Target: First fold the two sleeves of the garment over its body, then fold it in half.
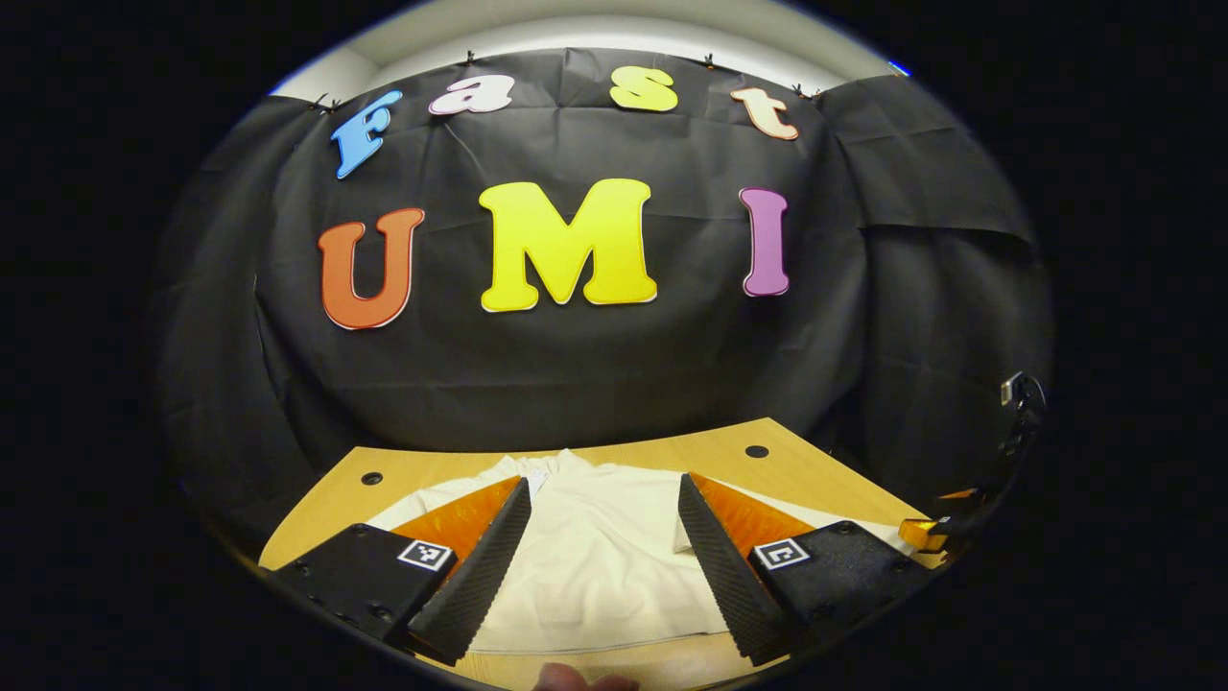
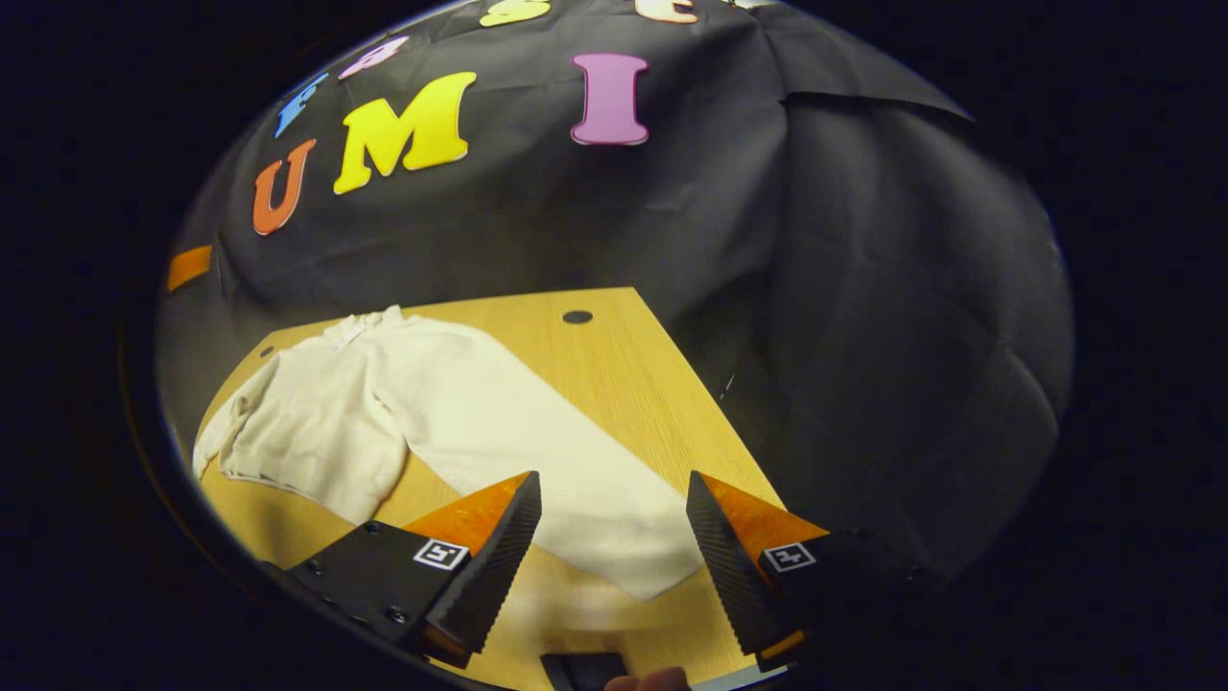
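Because the right gripper (image 2: 609, 533) hangs with its jaws wide apart just over the end of a long spread sleeve (image 2: 537, 451), the likeliest slip, I judge, is a shallow pinch catching only the top layer (soft knit slides easily), so the sleeve drags or bunches instead of folding cleanly over the body. The cream-white knitted long-sleeved garment (image 2: 326, 422) lies flat on the light wooden table (image 2: 624, 374), collar toward the booth wall. In the right gripper view the sleeve end sits between and just ahead of the fingertips. The left gripper (image 1: 604, 537), likewise open and holding nothing, frames the garment's body (image 1: 604, 557) between its fingers.
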